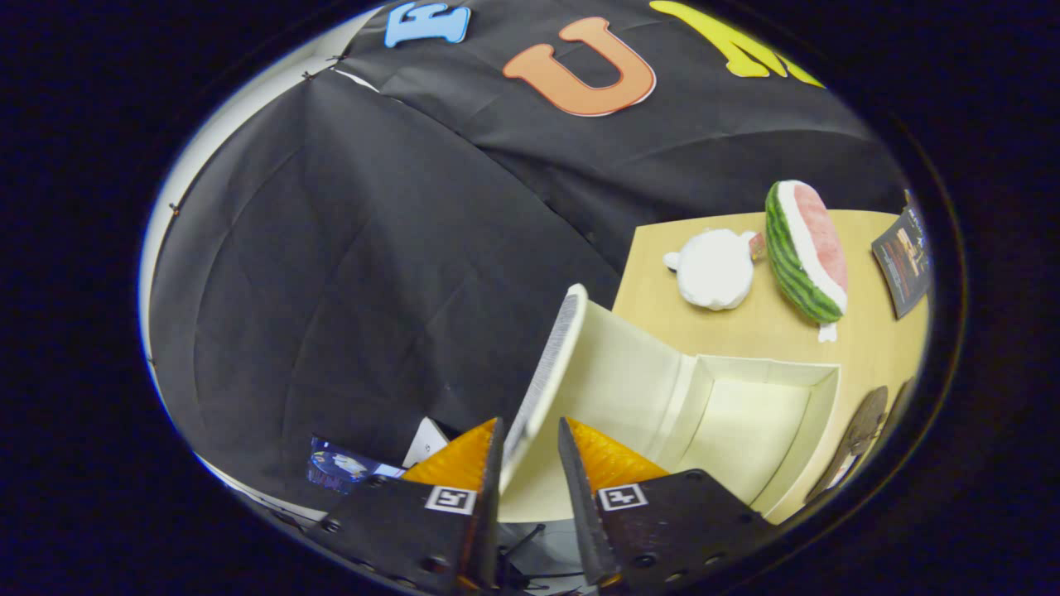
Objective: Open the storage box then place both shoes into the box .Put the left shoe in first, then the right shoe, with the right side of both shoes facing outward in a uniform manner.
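Note:
The cream storage box (766,414) lies on the wooden table (745,323) with its inside bare. Its lid (563,364) is swung up, nearly upright, grey-textured on the outside. The lid's free edge runs down between my fingers. My gripper (530,430) is shut on that edge: one finger lies against the outer face, the other sits on the inner side. A brown shoe (861,430) lies on the table just beyond the box's far wall, partly cut off.
Beyond the box on the table rest a white plush toy (714,269), a watermelon-slice plush (807,252) and a dark booklet (904,261). Black cloth hangs behind the table. A blue printed card (339,468) lies low, beside the outer finger.

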`<state>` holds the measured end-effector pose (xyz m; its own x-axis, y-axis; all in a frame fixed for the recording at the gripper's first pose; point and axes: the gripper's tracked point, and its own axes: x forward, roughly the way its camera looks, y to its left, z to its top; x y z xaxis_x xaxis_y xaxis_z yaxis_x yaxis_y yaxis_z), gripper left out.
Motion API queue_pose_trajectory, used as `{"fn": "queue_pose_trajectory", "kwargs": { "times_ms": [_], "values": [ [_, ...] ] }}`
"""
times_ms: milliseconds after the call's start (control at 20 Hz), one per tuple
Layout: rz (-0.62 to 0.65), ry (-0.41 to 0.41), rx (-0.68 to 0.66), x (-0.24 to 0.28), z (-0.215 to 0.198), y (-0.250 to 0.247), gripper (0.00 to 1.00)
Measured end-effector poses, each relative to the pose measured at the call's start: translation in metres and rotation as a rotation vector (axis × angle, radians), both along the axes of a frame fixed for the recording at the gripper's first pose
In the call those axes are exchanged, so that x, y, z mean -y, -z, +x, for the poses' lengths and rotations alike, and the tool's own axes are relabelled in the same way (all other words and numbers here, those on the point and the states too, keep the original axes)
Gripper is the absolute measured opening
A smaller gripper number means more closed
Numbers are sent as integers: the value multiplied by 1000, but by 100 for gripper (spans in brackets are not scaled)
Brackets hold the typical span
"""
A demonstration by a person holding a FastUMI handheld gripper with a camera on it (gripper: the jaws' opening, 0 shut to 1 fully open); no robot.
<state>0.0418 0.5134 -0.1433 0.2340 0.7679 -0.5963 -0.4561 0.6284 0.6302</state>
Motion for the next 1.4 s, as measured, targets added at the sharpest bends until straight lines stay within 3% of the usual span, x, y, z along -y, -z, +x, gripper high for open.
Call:
{"fn": "queue_pose_trajectory", "kwargs": {
  "times_ms": [100, 150, 250, 350, 650, 1000, 1400],
  "values": [
    [-1, -10, 14, 3, -2, -5, 70],
    [-8, -15, 26, 5, -2, -3, 74],
    [-22, -14, 43, 14, -1, -2, 91],
    [-35, -6, 63, 26, 2, 0, 96],
    [-173, 70, 129, 106, 30, 33, 96],
    [-305, 209, 84, 239, 53, 87, 96],
    [-499, 304, 0, 361, 35, 173, 96]
  ]
}}
